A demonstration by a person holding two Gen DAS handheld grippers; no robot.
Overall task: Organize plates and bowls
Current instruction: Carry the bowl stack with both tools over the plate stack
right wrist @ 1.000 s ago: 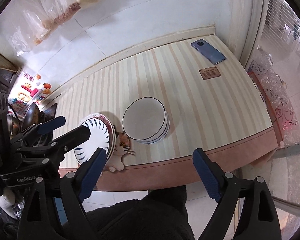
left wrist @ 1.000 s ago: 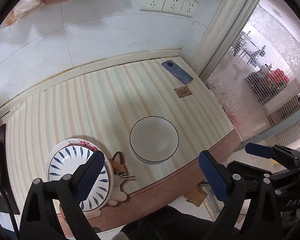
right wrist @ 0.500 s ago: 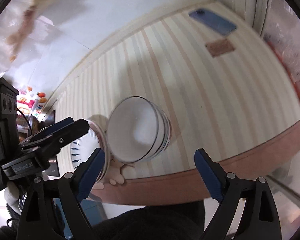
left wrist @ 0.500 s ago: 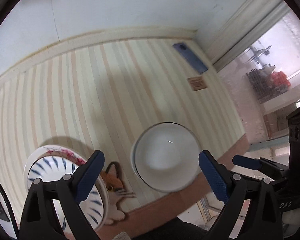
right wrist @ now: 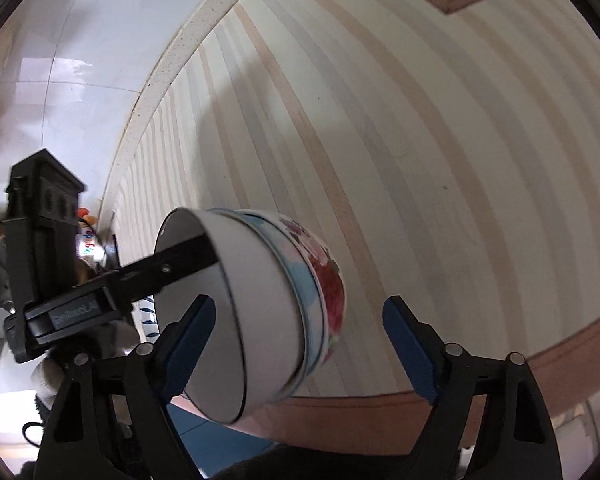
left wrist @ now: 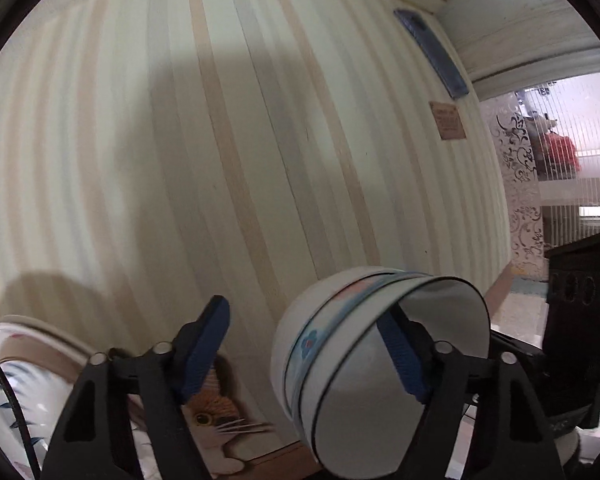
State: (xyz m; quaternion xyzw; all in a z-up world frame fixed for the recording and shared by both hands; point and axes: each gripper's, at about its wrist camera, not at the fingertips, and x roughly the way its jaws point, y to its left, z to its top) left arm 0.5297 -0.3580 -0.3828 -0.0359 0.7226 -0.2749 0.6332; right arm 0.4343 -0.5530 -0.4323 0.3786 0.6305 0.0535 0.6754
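A stack of nested white bowls [left wrist: 340, 344] with blue and floral bands stands near the striped table's front edge. My left gripper [left wrist: 304, 332] straddles its rim: one finger is inside the top bowl, and the other is outside with a strip of table showing between. The right wrist view shows that inner finger [right wrist: 172, 264] reaching into the bowls [right wrist: 268, 300]. My right gripper [right wrist: 300, 332] is open just above the stack and holds nothing. A blue-patterned plate [left wrist: 16, 384] on a pink-rimmed one lies at lower left.
A cat-shaped mat [left wrist: 216, 416] lies between plates and bowls. A blue phone [left wrist: 432, 52] and a brown card [left wrist: 448, 120] sit at the far right of the table, by a glass door. The tiled wall [right wrist: 80, 40] bounds the back. The brown table edge [right wrist: 560, 344] is close.
Both grippers dropped from high above the table down to the bowl stack. The left gripper's fingers narrowed somewhat and one went inside the top bowl.
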